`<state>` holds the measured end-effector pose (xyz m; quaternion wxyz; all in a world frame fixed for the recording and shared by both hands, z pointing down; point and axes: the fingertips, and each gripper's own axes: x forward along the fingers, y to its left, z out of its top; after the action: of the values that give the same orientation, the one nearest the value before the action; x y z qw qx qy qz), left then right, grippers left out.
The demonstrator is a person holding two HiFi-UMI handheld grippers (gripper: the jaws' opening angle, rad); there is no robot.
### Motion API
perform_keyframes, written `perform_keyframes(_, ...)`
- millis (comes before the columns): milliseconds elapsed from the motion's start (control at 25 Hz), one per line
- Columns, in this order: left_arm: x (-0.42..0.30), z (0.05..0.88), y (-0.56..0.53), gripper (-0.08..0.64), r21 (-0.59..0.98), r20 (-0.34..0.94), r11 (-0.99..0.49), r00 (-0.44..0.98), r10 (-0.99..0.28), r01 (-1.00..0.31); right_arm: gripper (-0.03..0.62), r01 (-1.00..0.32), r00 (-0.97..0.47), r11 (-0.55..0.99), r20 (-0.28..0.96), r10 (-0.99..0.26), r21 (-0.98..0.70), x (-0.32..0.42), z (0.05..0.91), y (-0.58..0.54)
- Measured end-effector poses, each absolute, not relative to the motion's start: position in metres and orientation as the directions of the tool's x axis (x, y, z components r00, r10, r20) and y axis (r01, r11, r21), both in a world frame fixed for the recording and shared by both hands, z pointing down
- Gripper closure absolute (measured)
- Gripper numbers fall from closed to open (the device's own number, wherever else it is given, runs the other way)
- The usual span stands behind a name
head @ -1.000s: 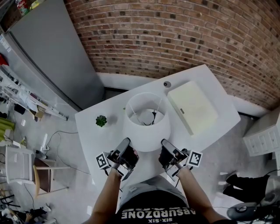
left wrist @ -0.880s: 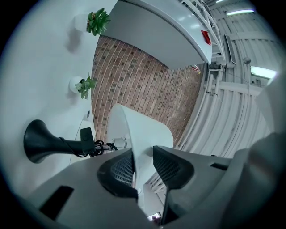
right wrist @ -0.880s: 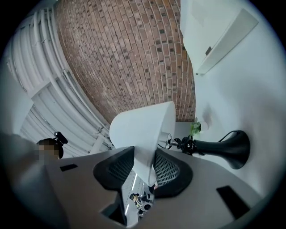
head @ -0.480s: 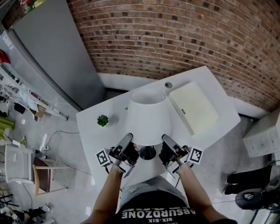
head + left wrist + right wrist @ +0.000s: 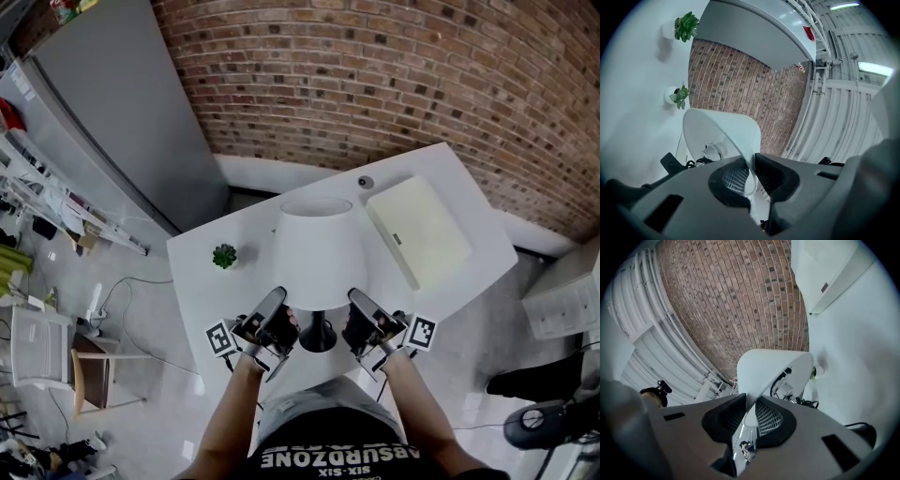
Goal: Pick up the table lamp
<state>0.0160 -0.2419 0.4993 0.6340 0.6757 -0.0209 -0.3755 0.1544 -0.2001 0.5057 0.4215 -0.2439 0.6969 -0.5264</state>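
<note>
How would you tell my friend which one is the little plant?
Look at the white table in front of the brick wall. A big white lamp is near its middle, and the plant sits to the left of it, apart from it. It is the only green thing on the table, far smaller than the lamp and the flat cream box.
</note>
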Motion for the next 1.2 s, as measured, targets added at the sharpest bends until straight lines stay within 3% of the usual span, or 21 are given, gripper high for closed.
perform_keyframes(1200, 0.014, 0.446, -0.247, 0.517, 0.837, -0.546, -0.326, 0.719, -0.430, 0.440, 0.531, 0.072, -0.551, 0.433, -0.398, -0.733, -0.899, 0.152, 0.453, -0.212)
